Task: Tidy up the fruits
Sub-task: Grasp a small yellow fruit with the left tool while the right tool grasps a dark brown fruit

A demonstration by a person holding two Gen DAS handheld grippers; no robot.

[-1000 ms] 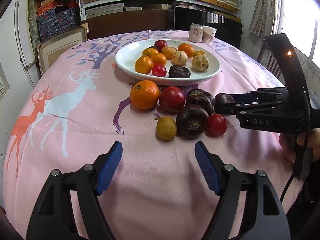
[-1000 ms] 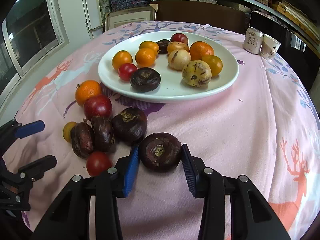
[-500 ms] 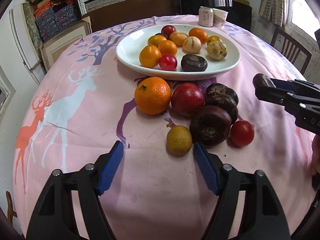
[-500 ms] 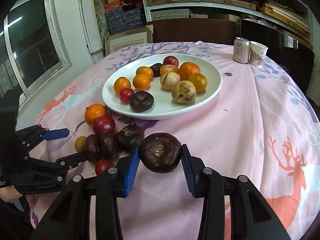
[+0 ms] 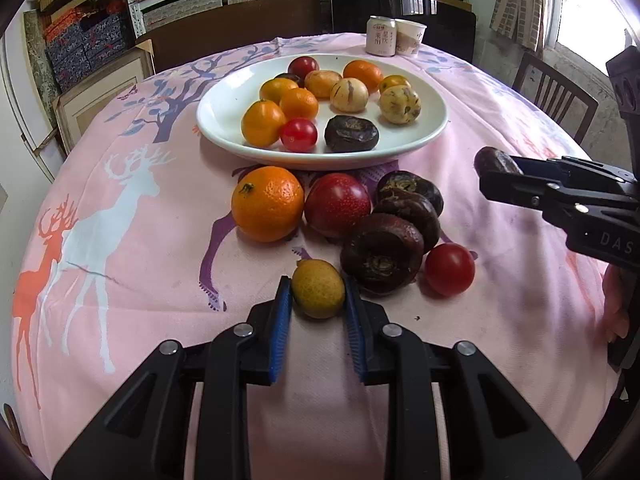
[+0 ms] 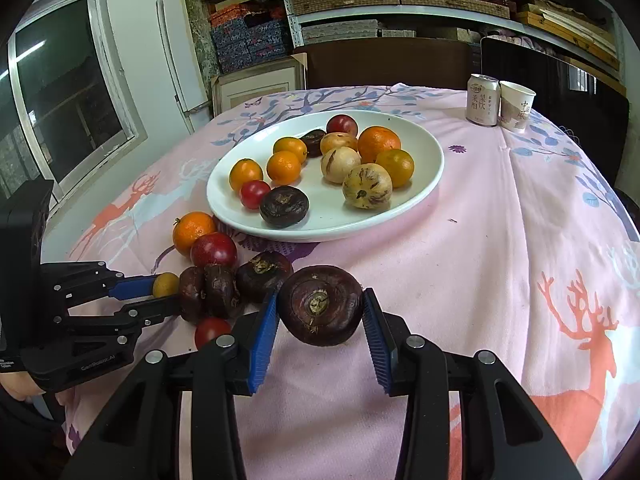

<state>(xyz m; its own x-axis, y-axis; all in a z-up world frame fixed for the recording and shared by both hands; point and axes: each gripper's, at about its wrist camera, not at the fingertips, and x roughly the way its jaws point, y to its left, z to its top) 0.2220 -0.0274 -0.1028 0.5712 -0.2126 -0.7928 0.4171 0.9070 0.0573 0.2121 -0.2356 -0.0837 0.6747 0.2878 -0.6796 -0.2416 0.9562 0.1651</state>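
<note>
The left gripper's (image 5: 317,312) fingers have just closed on the small yellow fruit (image 5: 318,288) near the worktop's (image 5: 120,280) front edge. The right gripper's (image 6: 320,332) fingers hold a dark round fruit (image 6: 321,305) before the white plate (image 6: 332,228).

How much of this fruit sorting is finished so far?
Roughly halfway. The white plate already holds about a dozen fruits. In hand: the left gripper has just closed on the small yellow fruit, and the right gripper grips a dark chestnut. Left on the cloth: an orange, a red fruit, three chestnuts, a tomato.
</note>
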